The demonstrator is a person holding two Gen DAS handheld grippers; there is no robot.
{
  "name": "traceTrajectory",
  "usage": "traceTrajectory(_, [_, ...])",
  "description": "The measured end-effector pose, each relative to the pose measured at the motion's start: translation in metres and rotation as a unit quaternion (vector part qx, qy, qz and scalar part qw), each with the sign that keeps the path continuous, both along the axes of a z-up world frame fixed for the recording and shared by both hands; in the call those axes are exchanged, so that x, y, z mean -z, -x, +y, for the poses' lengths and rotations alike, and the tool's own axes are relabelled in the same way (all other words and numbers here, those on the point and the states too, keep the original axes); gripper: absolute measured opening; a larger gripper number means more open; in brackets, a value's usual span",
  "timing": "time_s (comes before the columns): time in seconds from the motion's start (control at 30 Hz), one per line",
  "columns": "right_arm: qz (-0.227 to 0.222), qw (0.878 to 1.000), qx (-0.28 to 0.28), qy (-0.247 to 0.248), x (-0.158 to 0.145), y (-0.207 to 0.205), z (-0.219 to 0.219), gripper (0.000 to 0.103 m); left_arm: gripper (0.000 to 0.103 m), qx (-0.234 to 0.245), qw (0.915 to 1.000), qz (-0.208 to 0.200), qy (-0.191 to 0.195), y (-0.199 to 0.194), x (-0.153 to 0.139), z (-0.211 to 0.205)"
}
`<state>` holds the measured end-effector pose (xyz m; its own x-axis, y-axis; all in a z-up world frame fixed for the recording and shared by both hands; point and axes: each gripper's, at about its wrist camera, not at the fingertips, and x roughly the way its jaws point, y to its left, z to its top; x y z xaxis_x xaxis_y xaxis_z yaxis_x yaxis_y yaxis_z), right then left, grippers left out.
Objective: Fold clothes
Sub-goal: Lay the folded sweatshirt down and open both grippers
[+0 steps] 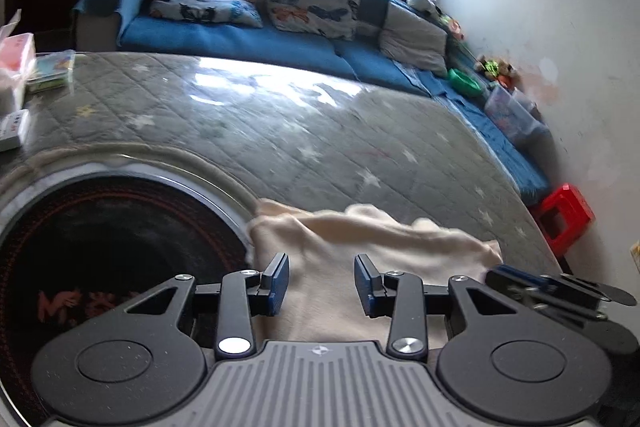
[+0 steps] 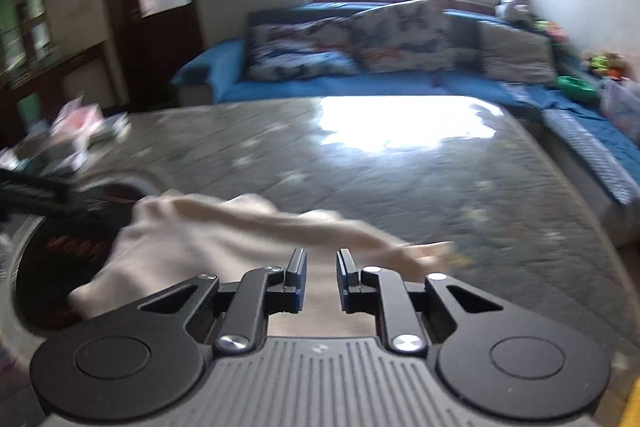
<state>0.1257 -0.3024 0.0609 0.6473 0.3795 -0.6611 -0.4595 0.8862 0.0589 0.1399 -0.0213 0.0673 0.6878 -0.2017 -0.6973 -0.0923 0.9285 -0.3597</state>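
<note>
Cream garment [image 1: 360,259] lying rumpled on the quilted grey surface [image 1: 320,131], one edge draped over the rim of the round black inset [image 1: 112,251] at the left. Left tongs [image 1: 322,285] released, jaws spread wide above the cloth, nothing between them. Right tongs [image 2: 322,281] also released, with a narrower gap showing cloth beneath, not pinched. Right tongs visible at the right margin of the left wrist view, just beside the garment's far corner.

Risks, as judged: a grasp taken on the bunched ridge rather than a true hem, likely to gather several layers and yield a crooked fold; the draped edge liable to slip further onto the inset and drag when lifted; the glossy surface offering little friction, so the whole piece apt to slide instead of creasing. Motion blur in the right wrist view, leaving the exact hem position uncertain.

Containers: green bowl [image 1: 464,81] on the blue sofa [image 1: 240,39], contents not discernible; clear plastic box [image 1: 508,111] near the wall, holding colourful items too small to identify.
</note>
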Motion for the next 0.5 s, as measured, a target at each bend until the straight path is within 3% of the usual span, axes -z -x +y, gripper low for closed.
traceTrajectory(0.17, [0.011,0.999,-0.031,0.016,0.012,0.009,0.031,0.016,0.039,0.018,0.9998,0.010,-0.004,-0.001,0.009,-0.012])
traceTrajectory(0.5, [0.008,0.998,-0.062,0.029,0.016,0.032,0.047,0.022,0.039,0.021,0.9996,0.015,-0.006,0.007,0.018,-0.009])
